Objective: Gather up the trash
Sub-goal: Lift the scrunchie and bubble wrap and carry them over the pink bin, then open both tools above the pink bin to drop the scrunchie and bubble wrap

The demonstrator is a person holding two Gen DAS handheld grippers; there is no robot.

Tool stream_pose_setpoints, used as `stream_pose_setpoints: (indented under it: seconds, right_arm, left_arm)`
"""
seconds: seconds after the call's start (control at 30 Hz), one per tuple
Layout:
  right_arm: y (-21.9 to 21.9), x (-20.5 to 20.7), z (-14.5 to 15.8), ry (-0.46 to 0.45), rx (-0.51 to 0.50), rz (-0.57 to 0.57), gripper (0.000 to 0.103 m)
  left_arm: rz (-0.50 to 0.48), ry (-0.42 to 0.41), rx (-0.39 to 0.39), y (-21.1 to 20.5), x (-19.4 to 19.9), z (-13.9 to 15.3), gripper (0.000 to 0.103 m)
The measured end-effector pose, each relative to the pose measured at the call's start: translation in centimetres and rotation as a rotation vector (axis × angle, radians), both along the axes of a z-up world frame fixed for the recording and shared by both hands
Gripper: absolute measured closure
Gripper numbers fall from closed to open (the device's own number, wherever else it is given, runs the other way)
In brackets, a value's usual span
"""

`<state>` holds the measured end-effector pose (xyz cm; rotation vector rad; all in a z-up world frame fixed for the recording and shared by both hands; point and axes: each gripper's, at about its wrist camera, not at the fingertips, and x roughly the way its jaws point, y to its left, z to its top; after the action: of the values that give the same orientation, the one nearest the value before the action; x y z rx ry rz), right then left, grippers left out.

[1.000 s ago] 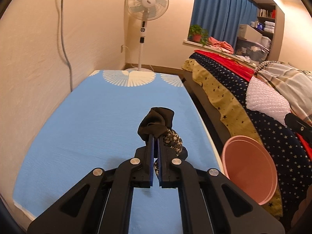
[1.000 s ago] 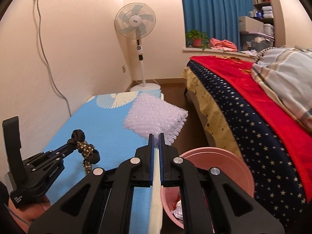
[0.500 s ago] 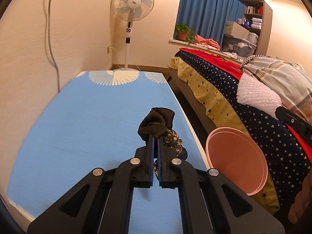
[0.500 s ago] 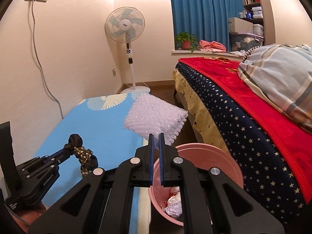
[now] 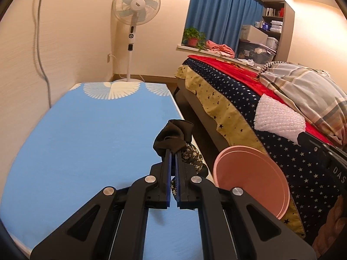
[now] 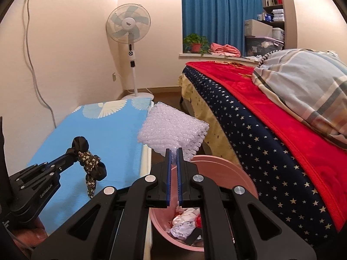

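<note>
change: both tongs now sit further right than a second ago, and the pink bin shows more of its inside under the right tongs.
left tongs (image 5: 172, 151): blue pads pinched tight on a black scrunchie (image 5: 173, 135), carried above the right edge of the blue desk (image 5: 86, 151).
scrunchie axis: in the right wrist view the black scrunchie (image 6: 90, 162) hangs with its long axis near vertical, black knot up, flowered tail pointing down, clear of the desk (image 6: 108, 134).
right tongs (image 6: 173, 151): closed on the near edge of a bubble wrap sheet (image 6: 173, 127).
bubble wrap axis: the sheet spreads flat, away from the pads, tilted up toward the fan (image 6: 128, 26), above the gap between desk and bed (image 6: 271, 151).
bin: the pink bin (image 6: 238, 173) stands between desk and bed, just under the right tongs, crumpled white paper (image 6: 184, 223) inside; in the left view its rim (image 5: 249, 173) is right of the scrunchie.
</note>
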<state>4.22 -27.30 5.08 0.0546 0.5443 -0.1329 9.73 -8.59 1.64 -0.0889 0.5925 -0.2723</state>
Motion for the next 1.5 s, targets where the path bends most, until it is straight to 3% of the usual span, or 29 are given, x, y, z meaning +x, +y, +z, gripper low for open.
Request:
stream_pose_setpoints:
  seconds: [0.97,1.5]
  right_arm:
    - [-4.6,0.2,-1.5,0.047,-0.03,-0.242,0.098]
    - [-5.7,0.5,-2.2,0.068,-0.029,-0.299,0.098]
  left_arm:
    - [-0.157,0.023,-0.033,-7.7,2.8,-1.9,0.1]
    - [-0.271,0.043,-0.02,-11.2,2.6,-3.0,0.1]
